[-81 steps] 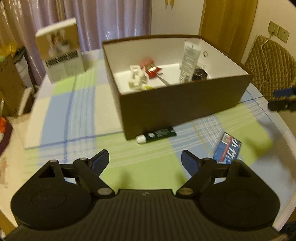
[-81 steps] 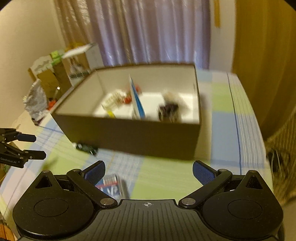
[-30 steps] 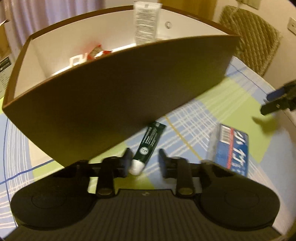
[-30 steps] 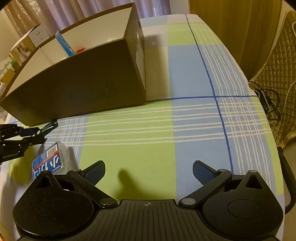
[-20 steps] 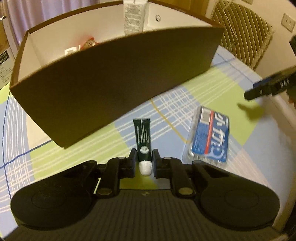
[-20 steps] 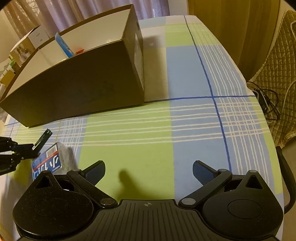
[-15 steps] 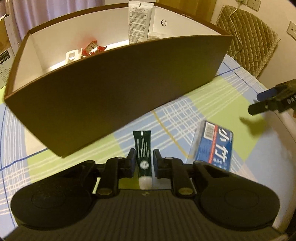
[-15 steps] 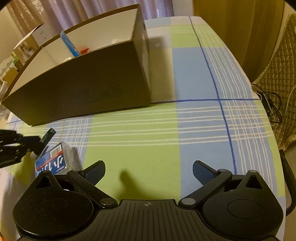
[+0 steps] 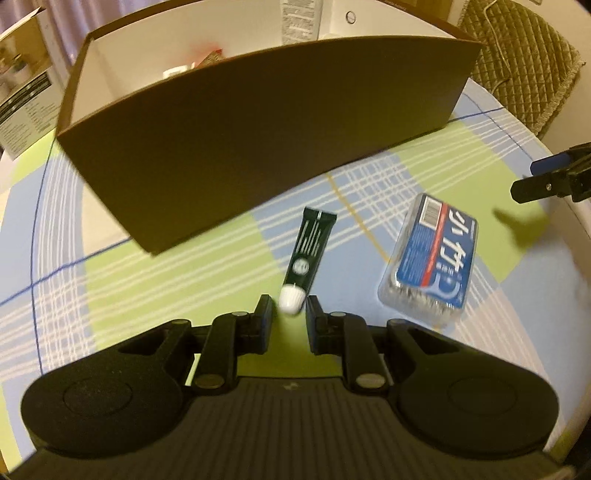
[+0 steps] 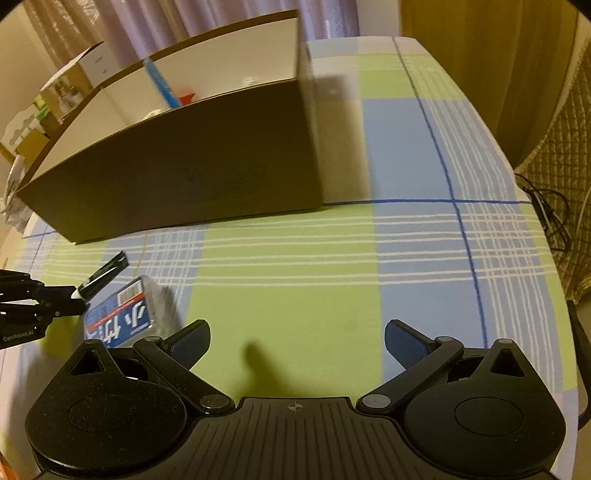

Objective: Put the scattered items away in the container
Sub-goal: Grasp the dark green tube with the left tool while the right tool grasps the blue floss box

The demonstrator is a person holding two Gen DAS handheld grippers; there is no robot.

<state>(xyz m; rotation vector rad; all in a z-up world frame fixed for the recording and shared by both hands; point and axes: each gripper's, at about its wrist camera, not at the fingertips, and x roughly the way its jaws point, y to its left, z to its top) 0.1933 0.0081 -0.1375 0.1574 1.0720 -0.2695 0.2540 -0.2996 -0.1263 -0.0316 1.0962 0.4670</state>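
Observation:
My left gripper (image 9: 289,314) is shut on the white cap of a dark green tube (image 9: 310,247), which sticks out forward and tilts to the right. In the right wrist view the left gripper (image 10: 75,297) holds the green tube (image 10: 105,271) just above the cloth. A blue packet (image 9: 432,258) lies flat on the tablecloth to the tube's right. The brown box (image 9: 258,129) stands just beyond, with a white tube (image 9: 301,14) and a red packet (image 9: 207,55) inside. My right gripper (image 10: 295,343) hangs open and empty over the cloth, right of the blue packet (image 10: 118,321) and in front of the box (image 10: 184,177).
The checked tablecloth (image 10: 332,277) covers a round table whose edge curves close on the right. A quilted chair (image 9: 524,55) stands past that edge, with cables (image 10: 546,206) on the floor. A printed carton (image 9: 22,85) sits left of the box.
My left gripper closed on the green tube and lifted it off the cloth; the tube now sits further out, held at its cap. The right gripper stayed open and shifted slightly.

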